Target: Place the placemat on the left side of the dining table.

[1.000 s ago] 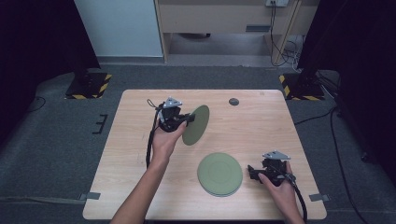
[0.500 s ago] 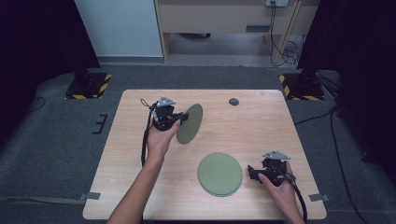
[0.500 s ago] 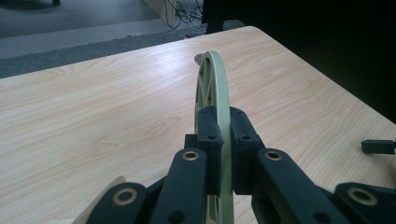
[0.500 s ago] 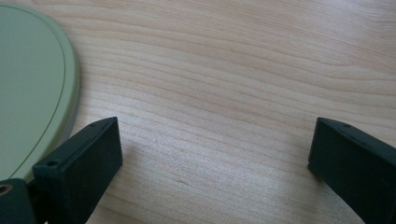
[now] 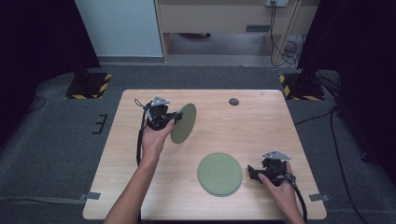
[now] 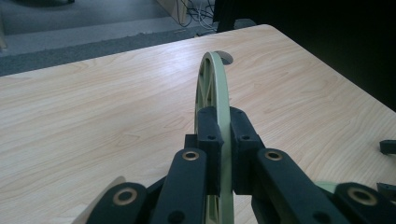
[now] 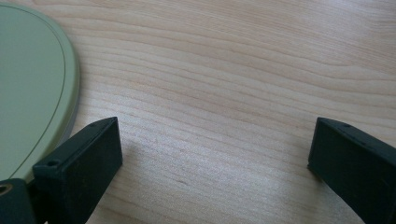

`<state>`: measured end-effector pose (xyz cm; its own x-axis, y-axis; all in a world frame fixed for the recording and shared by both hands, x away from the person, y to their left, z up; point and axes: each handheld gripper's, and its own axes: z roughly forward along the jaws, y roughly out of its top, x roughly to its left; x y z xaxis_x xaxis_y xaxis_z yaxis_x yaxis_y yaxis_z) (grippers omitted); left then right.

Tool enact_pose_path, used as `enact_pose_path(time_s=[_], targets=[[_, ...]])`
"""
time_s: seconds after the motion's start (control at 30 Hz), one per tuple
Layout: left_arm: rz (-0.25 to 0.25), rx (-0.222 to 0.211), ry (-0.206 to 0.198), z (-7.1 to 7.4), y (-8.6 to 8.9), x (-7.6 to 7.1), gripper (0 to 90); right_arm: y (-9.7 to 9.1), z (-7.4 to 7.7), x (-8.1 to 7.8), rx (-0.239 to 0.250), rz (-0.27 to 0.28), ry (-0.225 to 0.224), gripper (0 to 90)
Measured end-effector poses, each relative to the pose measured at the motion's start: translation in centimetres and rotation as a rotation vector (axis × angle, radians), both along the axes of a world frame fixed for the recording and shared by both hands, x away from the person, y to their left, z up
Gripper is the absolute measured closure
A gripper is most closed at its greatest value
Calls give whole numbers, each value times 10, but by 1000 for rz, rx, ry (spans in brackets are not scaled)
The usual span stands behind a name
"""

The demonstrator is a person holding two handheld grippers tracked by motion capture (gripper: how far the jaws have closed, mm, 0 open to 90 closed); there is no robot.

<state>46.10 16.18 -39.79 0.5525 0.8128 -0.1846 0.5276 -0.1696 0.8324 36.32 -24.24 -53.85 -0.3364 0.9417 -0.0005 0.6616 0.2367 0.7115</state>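
Left gripper [image 5: 173,117]: clamped on green plate [image 5: 183,123], held on edge above table [image 5: 261,126].
Right gripper [image 5: 252,172]: jaws apart, beside plate stack [image 5: 219,173].
Dark disc [image 5: 233,101]: far edge.

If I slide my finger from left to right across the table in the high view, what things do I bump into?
Left gripper → green plate it holds on edge → green plates lying flat → small dark round thing near the far edge → right gripper.
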Motion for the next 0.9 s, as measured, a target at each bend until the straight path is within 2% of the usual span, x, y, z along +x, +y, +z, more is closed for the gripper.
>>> enact_pose_path(time_s=[0.57,0.9], targets=[[38,-4,-4,0,18,2,852,0,0,0,0,4,0,31],[62,-13,-17,3,40,-1,852,0,0,0,0,6,-1,31]])
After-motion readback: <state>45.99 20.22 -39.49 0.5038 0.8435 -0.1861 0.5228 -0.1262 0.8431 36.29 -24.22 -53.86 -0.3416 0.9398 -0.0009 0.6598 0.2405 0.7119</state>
